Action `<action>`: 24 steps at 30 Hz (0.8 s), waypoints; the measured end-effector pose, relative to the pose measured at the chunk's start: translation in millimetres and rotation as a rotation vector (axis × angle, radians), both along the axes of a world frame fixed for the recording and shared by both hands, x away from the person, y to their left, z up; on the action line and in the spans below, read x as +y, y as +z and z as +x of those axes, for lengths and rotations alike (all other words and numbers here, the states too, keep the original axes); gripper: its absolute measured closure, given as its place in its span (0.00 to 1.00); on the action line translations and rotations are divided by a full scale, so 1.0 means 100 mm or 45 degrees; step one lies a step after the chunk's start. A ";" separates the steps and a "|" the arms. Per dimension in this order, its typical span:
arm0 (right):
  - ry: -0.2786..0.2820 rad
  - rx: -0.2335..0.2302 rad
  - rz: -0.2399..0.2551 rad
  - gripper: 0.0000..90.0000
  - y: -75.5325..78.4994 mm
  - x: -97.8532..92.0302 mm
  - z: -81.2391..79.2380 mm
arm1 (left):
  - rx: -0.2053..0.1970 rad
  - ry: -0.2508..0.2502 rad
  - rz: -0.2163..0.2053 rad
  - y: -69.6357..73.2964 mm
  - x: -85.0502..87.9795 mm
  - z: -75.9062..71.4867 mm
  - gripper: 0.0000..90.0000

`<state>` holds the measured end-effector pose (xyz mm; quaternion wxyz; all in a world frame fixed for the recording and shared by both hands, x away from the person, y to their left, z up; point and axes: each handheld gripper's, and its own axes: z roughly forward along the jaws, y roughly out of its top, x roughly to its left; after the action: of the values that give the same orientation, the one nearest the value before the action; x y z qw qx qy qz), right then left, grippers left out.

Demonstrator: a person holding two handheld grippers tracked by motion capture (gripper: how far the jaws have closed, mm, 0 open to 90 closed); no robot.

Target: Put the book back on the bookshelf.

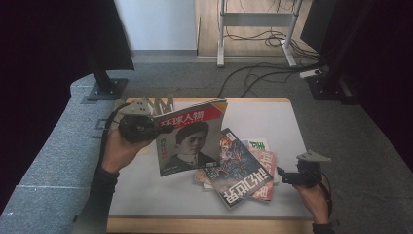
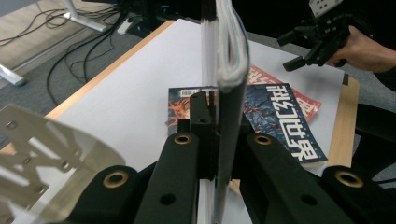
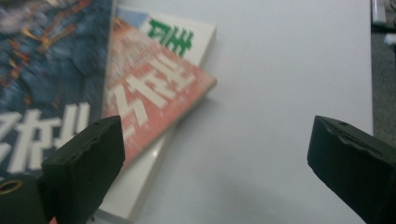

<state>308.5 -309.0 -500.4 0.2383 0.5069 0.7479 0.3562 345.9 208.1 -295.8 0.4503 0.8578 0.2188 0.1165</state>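
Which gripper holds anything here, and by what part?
The left gripper clamps the portrait-cover magazine by its left edge, lifted off the table. The right gripper is open, holding nothing.

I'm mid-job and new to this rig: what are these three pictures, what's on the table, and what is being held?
No robot here: a person holds a hand-held two-jaw gripper in each hand. The high view looks down on the white table from the person's side. The other two pictures come from cameras riding on each gripper, looking along its black jaws.

The left gripper is shut on the edge of a magazine with a red title band and a portrait, lifted off the table. The right gripper hangs open beside a small pile: a dark blue magazine on top, a red one beneath, and a white one with green print at the bottom.
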 end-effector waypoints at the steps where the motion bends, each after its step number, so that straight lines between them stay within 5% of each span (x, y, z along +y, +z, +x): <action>1: -0.012 0.010 0.001 0.03 -0.04 -0.01 0.00 | 0.000 0.000 0.000 0.00 0.00 0.00 0.96; 12: -0.092 0.083 -0.022 0.03 -0.37 -0.05 -0.04 | -0.010 0.107 -0.006 0.08 0.33 -0.16 0.96; 22: -0.111 0.082 -0.017 0.03 -0.38 -0.06 -0.04 | 0.000 0.235 0.001 0.07 0.63 -0.30 0.96; 24: -0.111 0.082 -0.017 0.03 -0.38 -0.06 -0.04 | -0.007 0.307 0.025 0.05 0.77 -0.36 0.96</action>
<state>304.1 -314.7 -538.0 0.2326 0.5487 0.7348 0.3241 310.4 284.8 -290.5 0.4252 0.8292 0.3180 0.1746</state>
